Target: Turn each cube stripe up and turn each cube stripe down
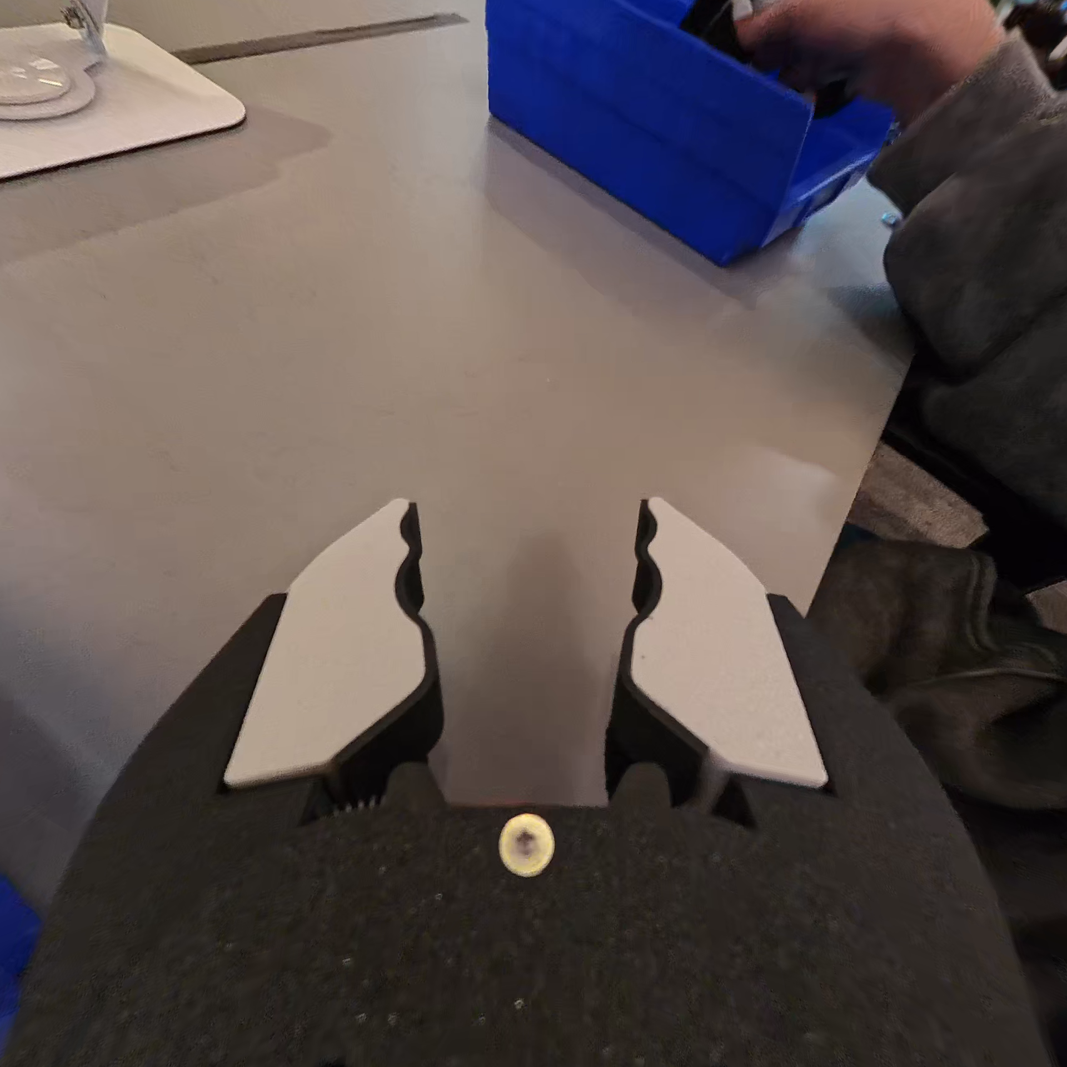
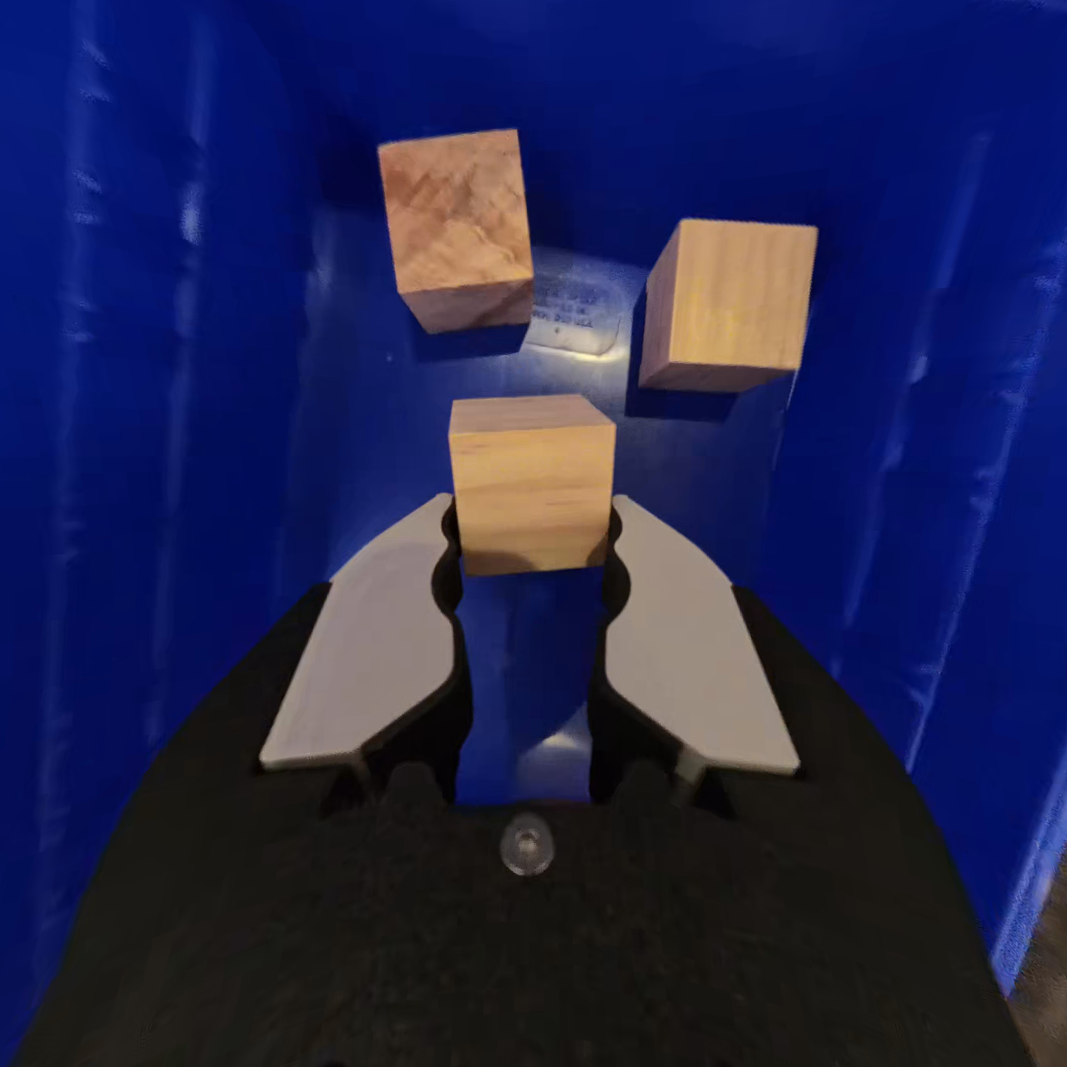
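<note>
Three wooden cubes are sitting down inside the blue bin (image 2: 144, 462), and no stripe is showing on any face I can see. The nearest cube (image 2: 532, 485) is being held by the right gripper (image 2: 532, 519), its grey fingertips (image 2: 635, 531) pressing against the cube's two sides. The darker-grained cube (image 2: 459, 231) is lying farther back on the left, and the pale cube (image 2: 730, 300) is resting off to the right, both apart from the held one and from each other. The left gripper (image 1: 526, 508) is hovering over the grey table (image 1: 346, 375) with its fingers spread wide and holding nothing. Beyond it, the person's hand (image 1: 866, 52) is reaching into the bin, and a white stand base (image 1: 115, 109) is sitting at the far left.
</note>
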Demonstrator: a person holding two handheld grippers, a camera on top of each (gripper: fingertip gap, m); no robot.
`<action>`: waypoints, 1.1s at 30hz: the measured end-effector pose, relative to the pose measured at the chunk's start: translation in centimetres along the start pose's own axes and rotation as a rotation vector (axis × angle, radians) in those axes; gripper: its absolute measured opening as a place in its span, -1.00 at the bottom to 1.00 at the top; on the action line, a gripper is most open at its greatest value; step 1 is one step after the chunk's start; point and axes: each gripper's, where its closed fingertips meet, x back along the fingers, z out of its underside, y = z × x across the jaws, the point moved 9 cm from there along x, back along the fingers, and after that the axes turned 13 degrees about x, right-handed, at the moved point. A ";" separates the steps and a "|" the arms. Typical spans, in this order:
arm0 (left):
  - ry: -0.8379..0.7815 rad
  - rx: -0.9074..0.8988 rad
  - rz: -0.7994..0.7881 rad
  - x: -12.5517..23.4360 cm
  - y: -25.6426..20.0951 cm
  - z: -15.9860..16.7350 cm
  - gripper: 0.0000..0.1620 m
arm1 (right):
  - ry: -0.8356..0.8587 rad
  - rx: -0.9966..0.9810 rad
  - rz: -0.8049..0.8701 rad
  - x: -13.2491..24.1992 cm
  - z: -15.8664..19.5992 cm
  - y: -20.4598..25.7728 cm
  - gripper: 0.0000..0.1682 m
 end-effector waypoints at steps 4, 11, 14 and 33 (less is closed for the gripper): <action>0.013 -0.040 -0.031 -0.3 -0.3 0.2 -0.13 | 0.112 0.021 0.058 -2.0 -0.7 0.2 -0.44; 0.032 -0.027 -0.055 -0.4 0.2 0.3 -0.12 | 0.031 0.030 0.073 -0.7 -0.7 -0.5 -0.20; 0.032 -0.033 -0.061 -0.3 0.2 0.3 -0.12 | -0.184 0.008 0.034 5.0 -1.0 -0.4 -0.21; -0.105 0.149 -0.281 10.9 2.6 -7.0 -0.18 | -0.802 0.385 -1.013 9.8 7.5 26.8 -0.41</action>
